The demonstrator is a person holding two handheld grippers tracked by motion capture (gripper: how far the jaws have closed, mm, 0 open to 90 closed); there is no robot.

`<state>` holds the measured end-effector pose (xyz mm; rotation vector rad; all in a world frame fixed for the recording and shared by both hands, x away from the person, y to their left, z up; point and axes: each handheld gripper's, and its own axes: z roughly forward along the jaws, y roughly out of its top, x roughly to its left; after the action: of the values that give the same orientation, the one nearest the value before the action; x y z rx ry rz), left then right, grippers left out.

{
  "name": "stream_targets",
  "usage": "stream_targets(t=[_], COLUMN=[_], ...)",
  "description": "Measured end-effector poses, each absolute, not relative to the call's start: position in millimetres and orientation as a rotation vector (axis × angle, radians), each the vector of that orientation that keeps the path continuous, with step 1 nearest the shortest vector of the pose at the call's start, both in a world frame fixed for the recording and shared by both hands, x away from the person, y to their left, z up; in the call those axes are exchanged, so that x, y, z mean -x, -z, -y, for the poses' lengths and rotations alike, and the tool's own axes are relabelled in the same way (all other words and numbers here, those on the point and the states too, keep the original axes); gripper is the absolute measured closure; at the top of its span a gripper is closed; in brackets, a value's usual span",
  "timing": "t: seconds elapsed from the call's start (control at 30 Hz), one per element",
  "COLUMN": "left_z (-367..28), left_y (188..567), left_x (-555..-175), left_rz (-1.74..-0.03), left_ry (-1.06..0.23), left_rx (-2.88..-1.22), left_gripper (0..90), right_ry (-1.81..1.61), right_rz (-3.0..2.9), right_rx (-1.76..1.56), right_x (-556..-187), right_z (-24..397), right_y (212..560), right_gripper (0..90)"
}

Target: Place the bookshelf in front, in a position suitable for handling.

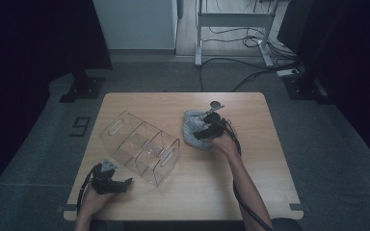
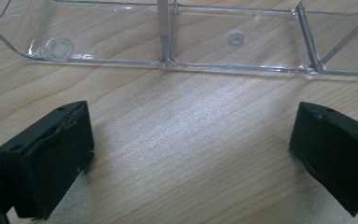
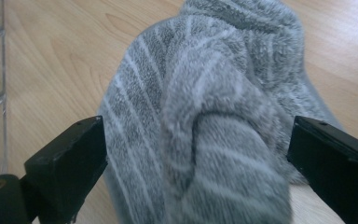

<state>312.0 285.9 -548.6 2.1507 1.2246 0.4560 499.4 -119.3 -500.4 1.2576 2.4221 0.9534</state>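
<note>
At the right gripper (image 3: 196, 154): jaws wide apart, straddling a raised fold of the sock (image 3: 214, 107), one pad on each flank, neither visibly squeezing the pile. Looks straight along that fold, hence along the sock's long axis, up and away from the jaws in the right gripper view and crosswise to the line of closing. Suits, by judgement, a pinch across the narrow way, with little left to do but close. From above, hovers as the right gripper (image 1: 201, 131) low over the near end of the sock (image 1: 191, 126), right of centre on the table (image 1: 250, 168), long axis near to far with a slight lean. Lies just right of the box (image 1: 139, 147), apart from it, with the box's nearest end compartment only a short carry to the left. At the left gripper (image 2: 191, 140): jaws likewise wide apart, clamped on nothing, bare wood between them, aimed at the box's clear side wall (image 2: 233, 67) from close by without touching. In the high view, places the left gripper (image 1: 125, 184) at the table's near left, beside the box's near corner and well apart from the sock. Makes the right hand by far the nearer to the sock; leaves the left placed, perhaps, to steady the box.
</note>
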Motion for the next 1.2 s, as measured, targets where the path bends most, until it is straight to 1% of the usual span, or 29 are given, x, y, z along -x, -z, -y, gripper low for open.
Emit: stream_targets(t=[0.17, 0.2, 0.27, 0.37, 0.4, 0.43, 0.53, 0.63, 0.7, 0.9, 1.2], left_z=[-286, -286, -286, -286, -286, -286, -286, -286, -286, -286, -286], left_y=[549, 549, 549, 549, 549, 549, 549, 549, 549, 549, 549], left_x=[-312, -312, -312, -312, -312, -312, -312, -312, -312, -312, -312], left_rz=[-1.224, -1.224, -1.225, -1.225, -1.224, -1.224, -1.225, -1.225, -1.225, -1.225, -1.226], left_ry=[-0.456, -0.456, -0.456, -0.456, -0.456, -0.456, -0.456, -0.456, -0.456, -0.456, -0.457], left_rx=[-2.151, -2.151, -2.151, -2.151, -2.151, -2.151, -2.151, -2.151, -2.151, -2.15, -2.15], left_gripper=[0.0, 0.0, 0.0, 0.0, 0.0, 0.0, 0.0, 0.0, 0.0, 0.0, 0.0], right_ry=[-0.885, -0.853, -0.853, -0.859, -0.842, -0.842, -0.844, -0.848, -0.859, -0.883, -0.908], right_rz=[-2.438, -2.438, -2.434, -2.417, -2.393, -2.393, -2.392, -2.397, -2.402, -2.41, -2.407], right_rx=[-1.288, -1.294, -1.305, -1.334, -1.321, -1.321, -1.324, -1.329, -1.339, -1.321, -1.288], right_x=[-506, -507, -507, -508, -506, -506, -505, -504, -502, -499, -490], right_z=[114, 114, 114, 116, 117, 117, 121, 123, 124, 126, 128], right_y=[515, 521, 524, 530, 532, 532, 531, 529, 526, 517, 493], right_gripper=[8.8, 13.9, 15.0, 32.0, 42.1, 42.1, 53.4, 60.3, 62.8, 63.9, 64.6])
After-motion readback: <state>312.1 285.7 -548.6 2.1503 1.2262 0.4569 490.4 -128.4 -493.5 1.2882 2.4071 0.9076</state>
